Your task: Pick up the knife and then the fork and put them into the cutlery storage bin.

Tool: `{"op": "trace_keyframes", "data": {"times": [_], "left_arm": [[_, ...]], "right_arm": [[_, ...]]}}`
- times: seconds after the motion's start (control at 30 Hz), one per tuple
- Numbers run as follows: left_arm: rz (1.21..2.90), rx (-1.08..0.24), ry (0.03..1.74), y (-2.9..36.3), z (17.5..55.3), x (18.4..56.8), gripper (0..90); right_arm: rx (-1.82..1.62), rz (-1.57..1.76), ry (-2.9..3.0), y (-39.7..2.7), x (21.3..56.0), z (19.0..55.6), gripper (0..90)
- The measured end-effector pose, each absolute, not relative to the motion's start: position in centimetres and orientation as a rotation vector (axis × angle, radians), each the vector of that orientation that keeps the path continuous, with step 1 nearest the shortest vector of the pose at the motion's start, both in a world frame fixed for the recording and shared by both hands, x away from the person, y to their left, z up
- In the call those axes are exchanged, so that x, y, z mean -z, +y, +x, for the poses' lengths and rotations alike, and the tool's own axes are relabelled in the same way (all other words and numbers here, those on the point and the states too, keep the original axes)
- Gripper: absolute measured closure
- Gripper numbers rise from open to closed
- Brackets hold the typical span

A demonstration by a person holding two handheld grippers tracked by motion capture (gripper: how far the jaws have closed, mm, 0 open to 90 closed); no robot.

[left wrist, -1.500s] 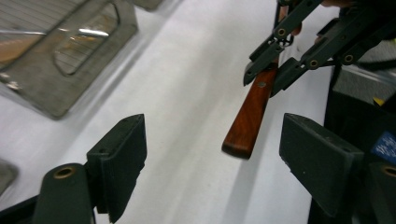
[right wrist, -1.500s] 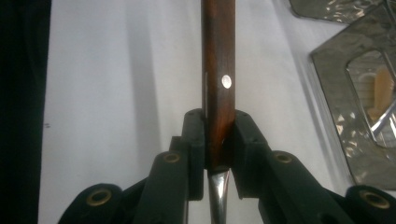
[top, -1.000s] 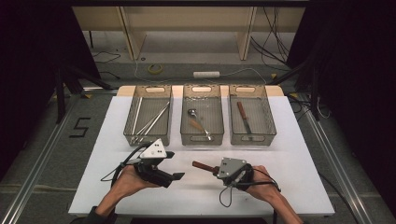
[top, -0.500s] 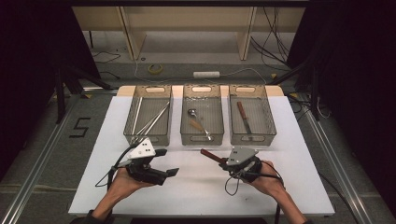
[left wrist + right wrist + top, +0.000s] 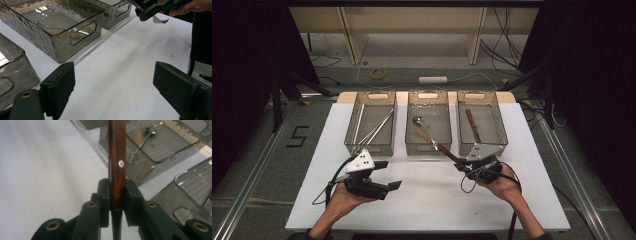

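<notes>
My right gripper is shut on a fork with a dark wooden handle. The handle points toward the front wall of the middle clear bin. In the right gripper view the pads clamp that handle, which has a metal rivet. The left gripper view shows the right gripper far off, with the fork's tines poking out behind it. My left gripper hovers open over the white table in front of the left bin, nothing between its jaws.
Three clear bins stand in a row at the back: the left bin holds thin metal sticks, the middle one a spoon, the right bin a wooden-handled knife. The white tabletop ends at dark floor on all sides.
My right gripper has carried the fork away from the table's front, rightward and toward the bins. The left gripper has shifted slightly and stays open.
</notes>
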State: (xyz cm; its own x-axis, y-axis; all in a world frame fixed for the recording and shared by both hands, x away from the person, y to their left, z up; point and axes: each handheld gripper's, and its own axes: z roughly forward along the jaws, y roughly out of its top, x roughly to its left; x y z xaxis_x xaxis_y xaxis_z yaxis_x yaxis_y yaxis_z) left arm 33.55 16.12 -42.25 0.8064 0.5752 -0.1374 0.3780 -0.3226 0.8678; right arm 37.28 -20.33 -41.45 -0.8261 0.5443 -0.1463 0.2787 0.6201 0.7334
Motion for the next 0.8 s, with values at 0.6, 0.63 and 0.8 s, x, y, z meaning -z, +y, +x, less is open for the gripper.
{"op": "trace_keyframes", "data": {"times": [0.6, 0.63, 0.8], "left_arm": [[1.908, -0.27, 0.747, 17.3, 33.3, 42.0, 17.3], [1.907, -0.271, 0.751, 17.3, 33.3, 42.0, 17.3], [1.9, -0.272, 0.76, 17.5, 33.3, 42.0, 17.3]], "right_arm": [[-1.109, 0.926, 2.384, -23.0, 38.9, 41.9, 77.6], [-1.104, 0.935, 2.379, -23.0, 38.7, 42.3, 77.6], [-1.101, 0.987, 2.363, -23.6, 37.8, 44.0, 77.6]]}}
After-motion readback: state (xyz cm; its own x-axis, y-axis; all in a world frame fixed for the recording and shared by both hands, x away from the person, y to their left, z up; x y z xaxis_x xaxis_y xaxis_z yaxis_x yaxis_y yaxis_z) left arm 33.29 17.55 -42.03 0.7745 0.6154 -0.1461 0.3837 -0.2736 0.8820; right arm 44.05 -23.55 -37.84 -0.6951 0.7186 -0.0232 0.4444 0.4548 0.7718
